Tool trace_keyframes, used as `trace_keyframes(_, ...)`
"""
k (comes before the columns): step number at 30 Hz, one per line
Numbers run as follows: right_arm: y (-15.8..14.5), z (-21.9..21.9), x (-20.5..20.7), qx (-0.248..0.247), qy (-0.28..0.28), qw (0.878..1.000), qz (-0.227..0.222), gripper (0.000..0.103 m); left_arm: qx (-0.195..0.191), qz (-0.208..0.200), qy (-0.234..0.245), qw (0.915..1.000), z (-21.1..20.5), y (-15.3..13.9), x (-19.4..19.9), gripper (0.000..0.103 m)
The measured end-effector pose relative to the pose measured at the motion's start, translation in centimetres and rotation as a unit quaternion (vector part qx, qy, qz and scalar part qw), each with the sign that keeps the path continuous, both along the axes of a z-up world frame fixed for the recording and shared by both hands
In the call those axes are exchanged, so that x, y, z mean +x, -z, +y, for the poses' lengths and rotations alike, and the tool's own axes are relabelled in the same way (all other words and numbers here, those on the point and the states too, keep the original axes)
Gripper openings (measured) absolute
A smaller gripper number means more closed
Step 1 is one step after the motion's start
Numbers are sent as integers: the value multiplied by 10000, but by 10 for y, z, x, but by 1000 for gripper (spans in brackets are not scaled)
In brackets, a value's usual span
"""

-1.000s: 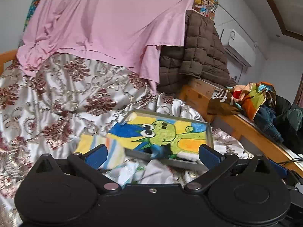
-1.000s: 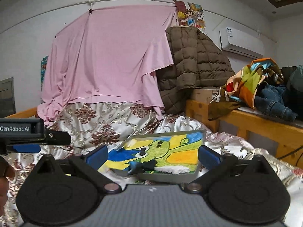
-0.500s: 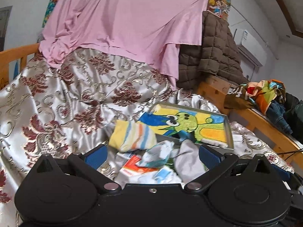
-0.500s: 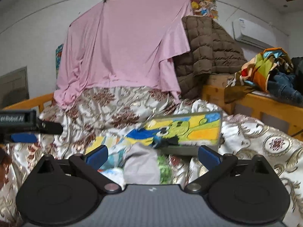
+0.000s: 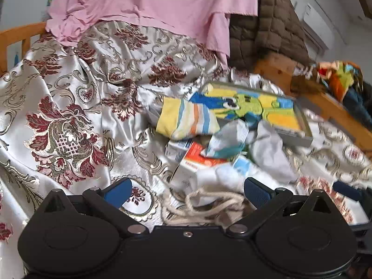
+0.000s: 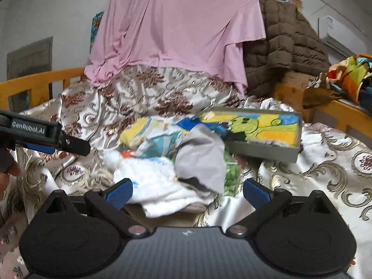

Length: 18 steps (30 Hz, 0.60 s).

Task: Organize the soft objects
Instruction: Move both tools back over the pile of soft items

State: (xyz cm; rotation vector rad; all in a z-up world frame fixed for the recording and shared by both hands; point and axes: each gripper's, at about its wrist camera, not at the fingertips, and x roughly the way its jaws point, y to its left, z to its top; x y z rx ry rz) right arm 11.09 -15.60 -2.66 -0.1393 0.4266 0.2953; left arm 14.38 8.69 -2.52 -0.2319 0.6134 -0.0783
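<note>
The left gripper (image 5: 186,191) hangs low over the bed with its blue-padded fingers (image 5: 118,192) spread wide and nothing between them; just ahead of the gap lies a loose coil of pale rope (image 5: 197,207) on the bedspread (image 5: 76,107). The right gripper (image 6: 187,191) is likewise spread apart and empty, its fingers (image 6: 255,194) flanking the near edge of a white towel (image 6: 158,183). From the right wrist view the left gripper shows at the far left edge, well apart from the pile. The soft things lie heaped in the middle of the bed: the white towel nearest, a grey cloth (image 6: 201,158) draped partly over it, a light blue and white sock (image 5: 226,139) behind, and a striped yellow cloth (image 5: 186,122) at the back left of the heap. An orange and white box (image 5: 197,160) lies under the sock, and something green (image 6: 231,172), too blurred to identify, shows beside the grey cloth. Behind the heap sits a shallow grey tray (image 6: 262,153) lined with a cartoon picture, its near left corner touched by the clothes. Farther back a pink sheet (image 6: 181,25) hangs down over the head of the bed, a brown quilted jacket (image 6: 286,44) is beside it, and a wooden rail (image 6: 34,79) runs along the left side.
</note>
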Motion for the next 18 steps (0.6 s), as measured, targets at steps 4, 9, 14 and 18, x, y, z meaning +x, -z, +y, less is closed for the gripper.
trace_keyframes(4, 5, 2, 2, -17, -50, 10000, 55, 103, 88, 75, 263, 9996, -1, 8, 2, 102)
trace_keyframes(9, 12, 4, 4, -197, -11, 9998, 83, 103, 394, 212, 722, 9964, -13, 17, 4, 102)
trace_keyframes(14, 9, -1, 6, 14, -43, 9999, 126, 103, 1017, 86, 1178, 9878, -28, 25, 1, 102)
trace_keyframes(18, 7, -1, 7, 114, -278, 9995, 97, 103, 1075, -20, 1314, 9855, -34, 26, 3, 102)
